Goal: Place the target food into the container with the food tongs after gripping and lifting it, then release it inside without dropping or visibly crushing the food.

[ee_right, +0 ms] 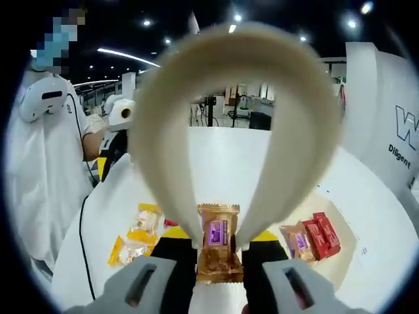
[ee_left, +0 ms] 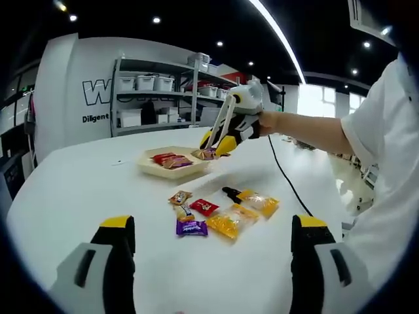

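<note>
In the left gripper view, the left gripper (ee_left: 213, 261) hangs low over the white table (ee_left: 78, 190), its two yellow-tipped jaws spread wide with nothing between them. Just ahead lies a loose cluster of sweets: a purple wrapped candy (ee_left: 191, 227), a small brown one (ee_left: 180, 197) above it, a red packet (ee_left: 204, 207), then two clear yellow snack bags (ee_left: 230, 221) and (ee_left: 260, 202) further right. Beyond them sits the shallow beige tray (ee_left: 152, 168), red and brown packets already lying in it. At the tray's right end the right gripper (ee_left: 216, 146) comes in, held by a person's hand (ee_left: 270, 122), carrying the cream tongs (ee_left: 221, 127) slanted down, their tips at a brown wrapped snack (ee_left: 208, 154) right over the tray's edge.

Over to the right gripper view: the yellow bags (ee_right: 134, 239) lie on the table at left, the left gripper (ee_right: 112, 154) beyond them by the white-sleeved person. Centre frame, the tongs (ee_right: 229, 98) loop up large, both arms converging and clamped on the brown wrapped snack (ee_right: 218, 252) with its purple label, the right gripper's jaws pressing the tong arms from outside. The snack looks uncrushed. To the right, the tray (ee_right: 350, 252) holds a brown packet and a red one (ee_right: 321, 235).
</note>
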A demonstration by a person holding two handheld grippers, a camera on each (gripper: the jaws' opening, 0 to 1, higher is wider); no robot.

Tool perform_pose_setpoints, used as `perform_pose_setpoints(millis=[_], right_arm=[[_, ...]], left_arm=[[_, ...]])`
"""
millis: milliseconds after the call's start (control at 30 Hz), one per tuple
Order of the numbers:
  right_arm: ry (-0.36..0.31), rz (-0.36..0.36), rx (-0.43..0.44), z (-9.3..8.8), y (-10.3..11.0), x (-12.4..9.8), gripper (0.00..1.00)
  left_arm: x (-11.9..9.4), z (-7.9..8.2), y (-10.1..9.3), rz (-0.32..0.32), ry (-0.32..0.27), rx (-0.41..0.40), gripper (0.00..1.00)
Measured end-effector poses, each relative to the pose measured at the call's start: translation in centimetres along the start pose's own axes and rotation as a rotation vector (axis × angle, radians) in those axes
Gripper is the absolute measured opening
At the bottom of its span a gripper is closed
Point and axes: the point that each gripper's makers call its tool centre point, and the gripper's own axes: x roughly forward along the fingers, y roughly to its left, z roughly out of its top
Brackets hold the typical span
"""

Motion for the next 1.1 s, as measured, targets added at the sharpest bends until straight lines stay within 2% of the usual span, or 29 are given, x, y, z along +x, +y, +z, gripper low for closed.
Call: perform_pose_setpoints(millis=[267, 633, 900, 1100], right_arm=[[0.011, -0.020, -0.006, 0.1, -2.2, 0.3, 0.21], [0.052, -0.035, 0.013, -1.2, -6.0, 2.2, 0.20], [0.084, -0.033, 0.022, -2.7, -7.0, 3.5, 0.21], [0.097, -0.033, 0.018, -3.3, -7.2, 3.8, 0.21]], left_arm=[[0.0, 0.0, -0.1, 0.001, 0.002, 0.001, 0.98], [-0.1, -0.1, 0.1, 0.009, 0.007, -0.002, 0.98], [-0.1, -0.2, 0.3, 0.013, 0.014, -0.004, 0.98], [-0.1, -0.3, 0.4, 0.012, 0.016, -0.006, 0.98]])
